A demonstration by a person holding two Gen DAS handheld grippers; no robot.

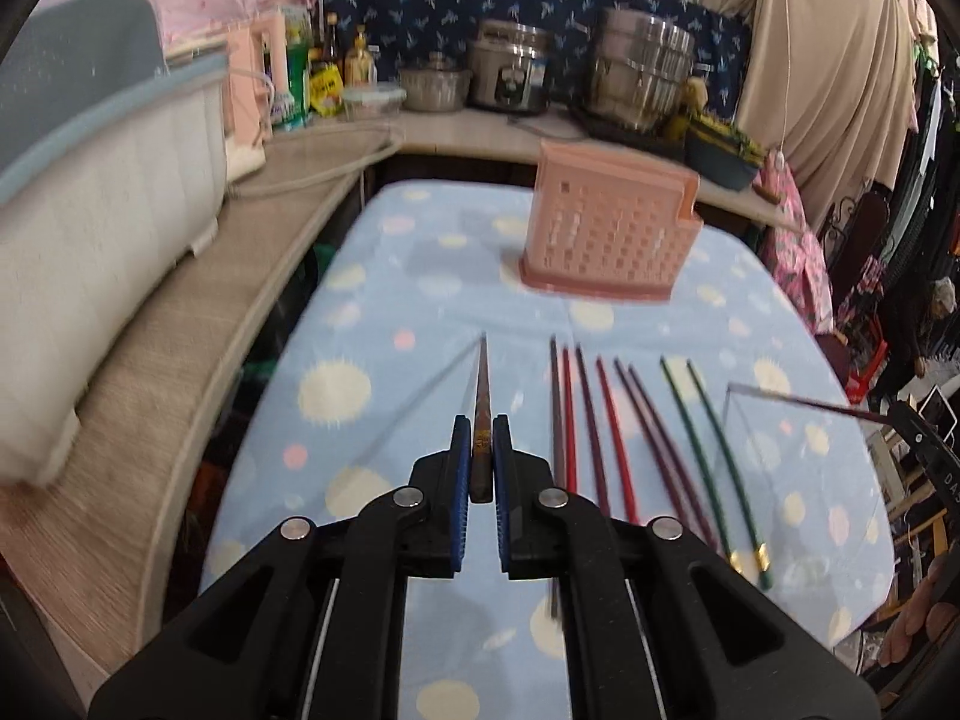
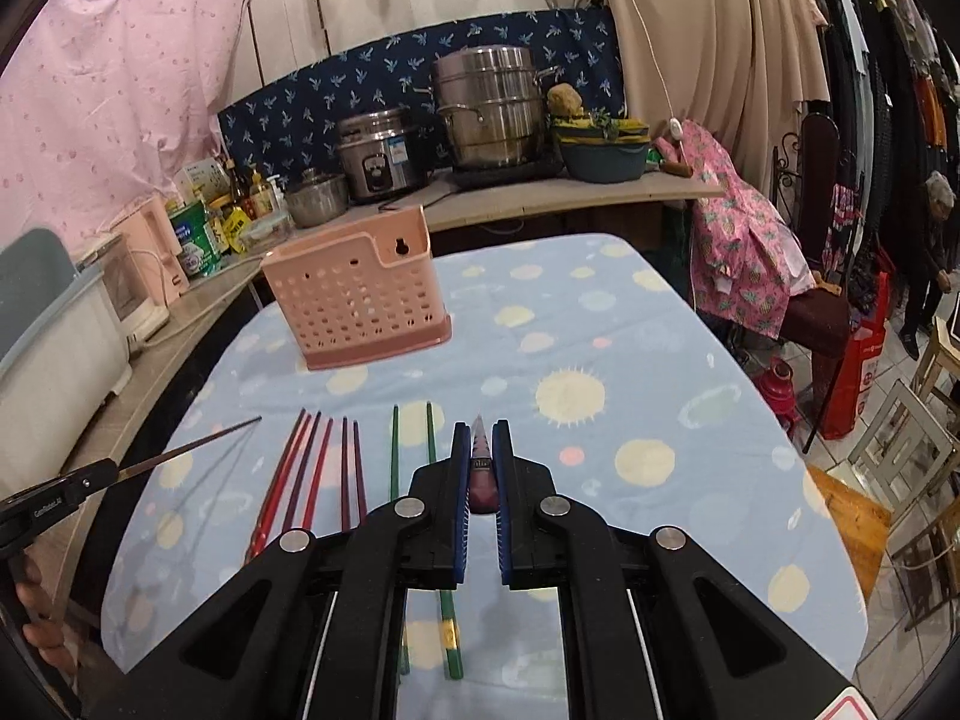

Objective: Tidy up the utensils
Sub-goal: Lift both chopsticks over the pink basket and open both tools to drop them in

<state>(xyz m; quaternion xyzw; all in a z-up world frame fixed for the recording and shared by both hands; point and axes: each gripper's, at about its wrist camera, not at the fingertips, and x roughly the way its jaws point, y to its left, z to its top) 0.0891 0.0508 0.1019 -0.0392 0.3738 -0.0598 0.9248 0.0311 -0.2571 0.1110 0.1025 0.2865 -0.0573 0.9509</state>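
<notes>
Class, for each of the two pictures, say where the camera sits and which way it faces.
Left wrist: sits on the left gripper, faces along its fingers over the table; the gripper clamps a brown chopstick.
Right wrist: sits on the right gripper, faces the same way; it clamps a purple chopstick, and the left gripper shows at the left edge.
Shared: the pink holder, the loose chopsticks, the pots behind.

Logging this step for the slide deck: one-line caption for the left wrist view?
Left gripper clamps a brown chopstick above the dotted tablecloth, pink holder ahead.
</notes>
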